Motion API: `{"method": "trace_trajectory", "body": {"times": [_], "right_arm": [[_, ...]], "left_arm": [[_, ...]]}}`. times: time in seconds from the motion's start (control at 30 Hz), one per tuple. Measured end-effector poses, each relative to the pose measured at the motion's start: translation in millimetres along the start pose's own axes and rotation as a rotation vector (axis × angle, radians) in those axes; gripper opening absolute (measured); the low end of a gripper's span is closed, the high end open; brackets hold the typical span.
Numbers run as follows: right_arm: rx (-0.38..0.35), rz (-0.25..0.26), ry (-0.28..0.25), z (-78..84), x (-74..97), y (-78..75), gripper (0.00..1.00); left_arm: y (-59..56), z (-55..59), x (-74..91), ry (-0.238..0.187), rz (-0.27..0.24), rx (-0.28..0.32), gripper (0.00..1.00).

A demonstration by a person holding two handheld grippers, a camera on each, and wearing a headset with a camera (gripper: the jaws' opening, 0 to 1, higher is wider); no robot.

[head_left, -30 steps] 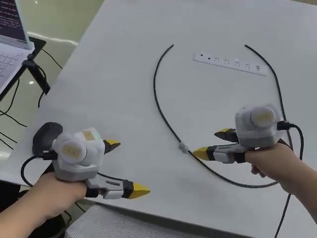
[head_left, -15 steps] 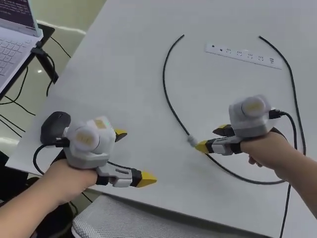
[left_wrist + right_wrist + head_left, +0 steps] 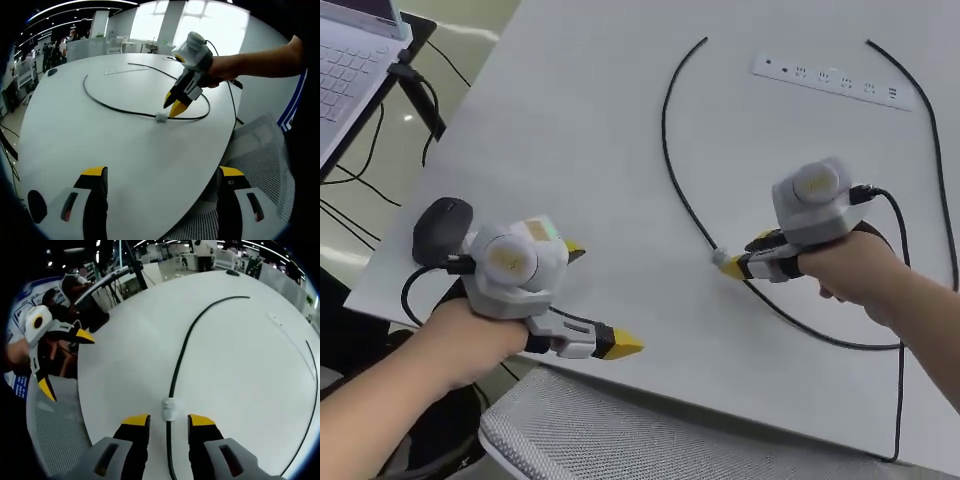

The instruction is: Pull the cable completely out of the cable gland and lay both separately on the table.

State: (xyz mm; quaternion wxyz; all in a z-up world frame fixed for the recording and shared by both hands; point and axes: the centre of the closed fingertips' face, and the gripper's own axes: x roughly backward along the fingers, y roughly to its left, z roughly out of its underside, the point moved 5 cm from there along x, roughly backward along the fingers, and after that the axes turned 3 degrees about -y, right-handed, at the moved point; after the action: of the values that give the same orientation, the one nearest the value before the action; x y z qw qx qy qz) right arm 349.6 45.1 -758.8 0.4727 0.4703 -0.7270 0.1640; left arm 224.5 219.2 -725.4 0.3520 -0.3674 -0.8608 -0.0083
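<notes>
On the white counter (image 3: 570,120), the little white cable gland (image 3: 720,258) sits on the black cable (image 3: 670,150). The right tongs (image 3: 738,262) are spread a bit, one jaw each side of the cable, just behind the gland. The left tongs (image 3: 600,296) are spread wide near the counter's edge.

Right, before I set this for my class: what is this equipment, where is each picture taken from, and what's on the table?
A person holds a two-jaw gripper in each hand. The head view comes from a headset camera; each gripper view from a camera on that gripper. On the table lie a black cable threaded through a white cable gland, a power strip and a mouse. The left gripper is open, away from the cable. The right gripper is open, its jaws either side of the cable beside the cable gland. Nothing is held.
</notes>
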Motion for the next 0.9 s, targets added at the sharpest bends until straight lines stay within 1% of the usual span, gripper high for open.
{"method": "trace_trajectory", "body": {"times": [0.17,0.23,0.33,0.47,0.57,0.67,0.87,0.9], "right_arm": [[0.015,0.006,0.022,2.1,-5.2,-0.6,0.22],[0.015,0.005,0.030,3.5,-7.0,-0.4,0.20],[0.005,0.001,0.045,5.9,-9.2,-0.2,0.16],[-0.008,-0.002,0.039,4.6,-11.2,1.0,0.15],[-0.020,-0.008,0.034,2.3,-13.2,2.2,0.13],[-0.014,-0.002,0.048,2.8,-15.5,2.4,0.09],[-0.028,-0.006,0.050,3.3,-16.5,3.0,0.09],[-0.043,0.005,0.052,3.6,-15.9,2.8,0.08]], "left_arm": [[-1.3,2.2,-1.6,0.001,0.009,0.009,0.89],[-1.6,3.4,-2.2,0.006,0.011,0.007,0.89],[-1.3,3.3,-2.1,0.002,0.009,0.012,0.89],[-1.4,4.8,-2.3,0.004,0.011,0.017,0.88],[-1.4,7.5,-2.2,0.017,0.015,0.016,0.88],[-0.3,9.4,-2.0,0.023,0.017,0.018,0.87],[0.6,9.1,-1.6,0.022,0.020,0.021,0.86],[0.7,8.7,-1.9,0.021,0.021,0.021,0.86]]}}
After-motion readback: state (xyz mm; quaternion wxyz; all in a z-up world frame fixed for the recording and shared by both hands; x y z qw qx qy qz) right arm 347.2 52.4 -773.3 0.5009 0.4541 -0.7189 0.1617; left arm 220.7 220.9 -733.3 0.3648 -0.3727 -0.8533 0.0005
